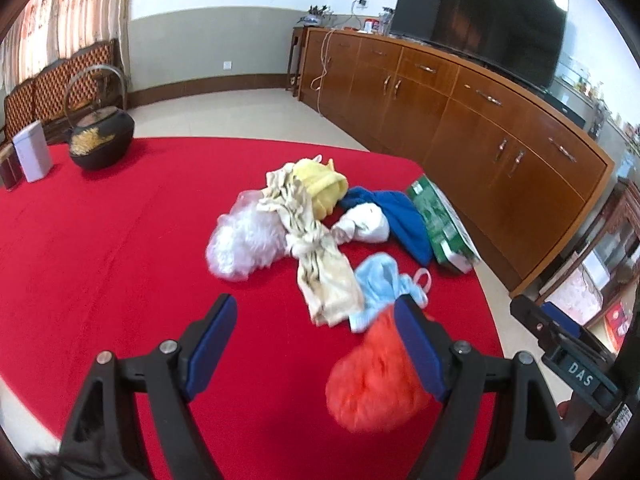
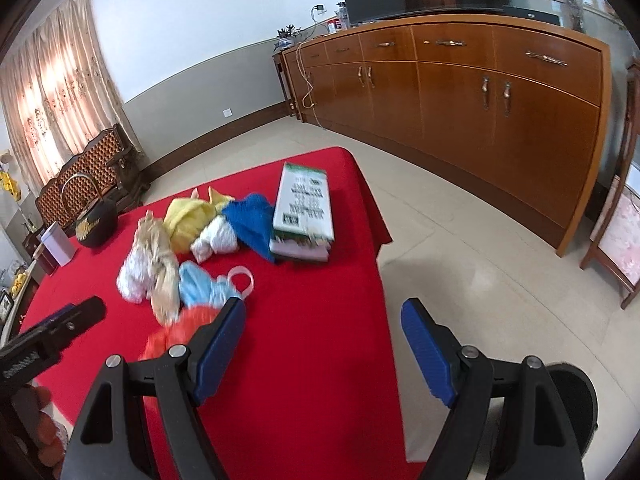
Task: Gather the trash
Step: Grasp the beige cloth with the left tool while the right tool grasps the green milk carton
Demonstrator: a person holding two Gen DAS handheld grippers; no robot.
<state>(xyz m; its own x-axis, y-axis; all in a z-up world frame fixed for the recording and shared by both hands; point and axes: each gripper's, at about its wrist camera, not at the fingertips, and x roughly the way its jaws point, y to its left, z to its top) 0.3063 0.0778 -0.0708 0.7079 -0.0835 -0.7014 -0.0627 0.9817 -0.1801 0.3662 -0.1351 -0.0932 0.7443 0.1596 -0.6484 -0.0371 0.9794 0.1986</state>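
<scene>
A heap of trash lies on the red tablecloth: a white crumpled bag, beige crumpled wrapping, a yellow wad, a blue cloth, a white wad, a light blue bag and a green box. My left gripper is open just short of the heap. An orange plastic bag lies against its right finger, not pinched. My right gripper is open over the table's near right edge, with nothing between its fingers. The green box lies beyond it.
A black kettle and a white tin stand at the far left of the table. A long wooden sideboard with a television runs along the right. A black round bin sits on the floor beside the table, with a chair farther right.
</scene>
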